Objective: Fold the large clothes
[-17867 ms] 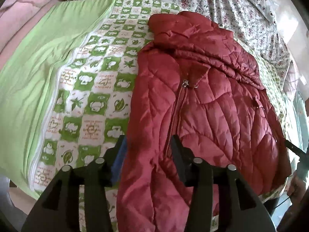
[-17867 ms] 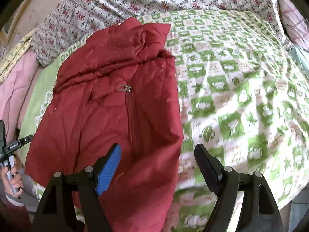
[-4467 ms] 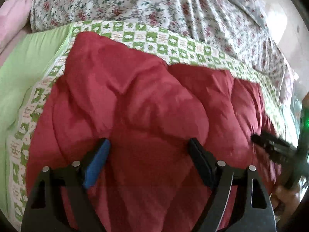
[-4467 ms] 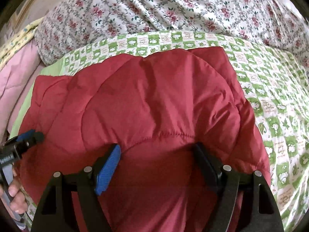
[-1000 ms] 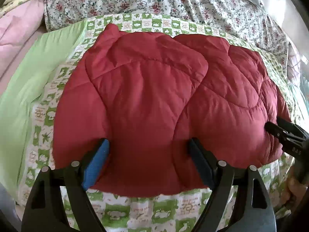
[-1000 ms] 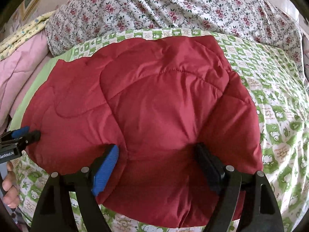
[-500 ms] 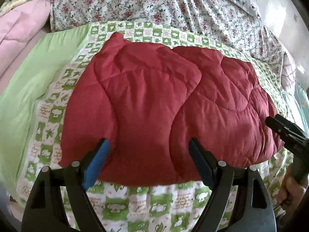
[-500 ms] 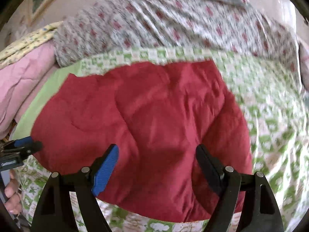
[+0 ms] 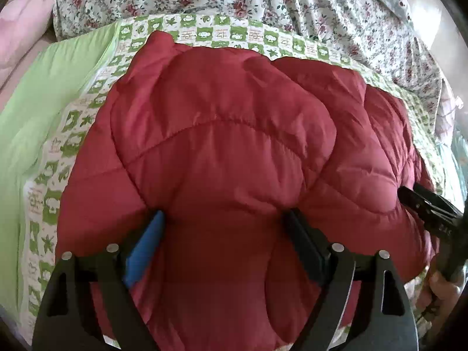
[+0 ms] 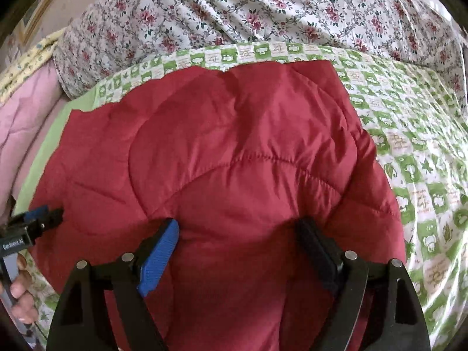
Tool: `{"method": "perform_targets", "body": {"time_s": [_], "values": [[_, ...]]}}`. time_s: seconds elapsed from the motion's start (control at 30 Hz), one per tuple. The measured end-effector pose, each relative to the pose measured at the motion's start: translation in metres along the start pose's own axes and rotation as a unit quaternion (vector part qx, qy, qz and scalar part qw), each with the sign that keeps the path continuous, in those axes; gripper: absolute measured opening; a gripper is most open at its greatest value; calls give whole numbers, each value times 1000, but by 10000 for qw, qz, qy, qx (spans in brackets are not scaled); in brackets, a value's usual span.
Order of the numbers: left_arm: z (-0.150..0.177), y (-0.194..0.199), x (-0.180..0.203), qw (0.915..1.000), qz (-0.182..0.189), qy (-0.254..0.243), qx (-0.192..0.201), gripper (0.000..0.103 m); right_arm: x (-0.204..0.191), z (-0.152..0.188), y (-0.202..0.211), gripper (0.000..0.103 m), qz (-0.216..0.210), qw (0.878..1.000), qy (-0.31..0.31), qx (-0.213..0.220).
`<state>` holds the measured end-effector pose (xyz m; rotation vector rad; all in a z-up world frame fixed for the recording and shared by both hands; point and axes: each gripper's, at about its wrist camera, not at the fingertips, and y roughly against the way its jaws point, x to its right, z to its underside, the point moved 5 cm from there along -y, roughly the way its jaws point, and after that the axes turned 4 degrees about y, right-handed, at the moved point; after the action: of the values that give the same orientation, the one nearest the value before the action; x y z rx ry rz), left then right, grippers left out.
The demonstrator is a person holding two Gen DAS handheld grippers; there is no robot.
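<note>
red padded jacket [image 9: 222,152] lies folded into a compact block on the bed, on the green checked sheet [image 9: 52,158], in front of the flowered quilt [image 9: 263,5].

change: half a second ago both views showed a strip of sheet below the jacket's near edge; now that edge has dropped out of sight under the tools and the jacket fills the lower frame. so both hands have come back in over the block. a few seconds earlier they were equally close on top of it, so this reads as a repeat pass, probably to press the puffy fold flat or to take the near edge for one more fold. most of the folding looks done; shape is roughly rectangular, still bulging.

left gripper [image 9: 225,234]: jaws spread wide, jacket fabric bulging up between them, pads not pinching it. released.
right gripper [image 10: 239,242]: same, jaws wide, nothing clamped.

views compared: left wrist view shows the plain green sheet edge at left and the right tool's black tip at the jacket's right side, with fingers below it. right wrist view shows the open checked area to the right [image 10: 424,175], a pink blanket [image 10: 26,122] at left, and the left tool with the hand [image 10: 20,289] holding it.
</note>
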<state>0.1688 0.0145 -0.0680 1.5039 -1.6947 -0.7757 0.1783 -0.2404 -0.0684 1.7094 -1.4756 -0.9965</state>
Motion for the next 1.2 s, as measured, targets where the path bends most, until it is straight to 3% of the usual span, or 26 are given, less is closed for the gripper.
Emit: {"method": "perform_targets", "body": {"time_s": [0.23, 0.3, 0.37, 0.53, 0.6, 0.8, 0.93, 1.2], "values": [[4, 0, -3, 10000, -9, -21, 80, 87, -6, -1, 36, 82, 78, 9991, 44, 426], [4, 0, -2, 9999, -65, -28, 89, 87, -4, 2, 33, 82, 249, 9991, 145, 296], [3, 6, -2, 9999, -72, -12, 114, 87, 2, 8, 17, 84, 105, 9999, 49, 100], [17, 42, -5, 9993, 88, 31, 372, 86, 6, 13, 8, 86, 70, 9999, 50, 126], [22, 36, -10, 9997, 56, 63, 237, 86, 6, 13, 8, 87, 44, 9999, 22, 127], [24, 18, -12, 9998, -69, 76, 185, 87, -8, 14, 53, 83, -106, 9985, 82, 528], [24, 16, -10, 9997, -113, 75, 201, 88, -6, 27, 29, 84, -48, 9998, 184, 95], [27, 22, -8, 9994, -256, 111, 209, 90, -2, 30, 23, 88, -83, 9997, 117, 192]]}}
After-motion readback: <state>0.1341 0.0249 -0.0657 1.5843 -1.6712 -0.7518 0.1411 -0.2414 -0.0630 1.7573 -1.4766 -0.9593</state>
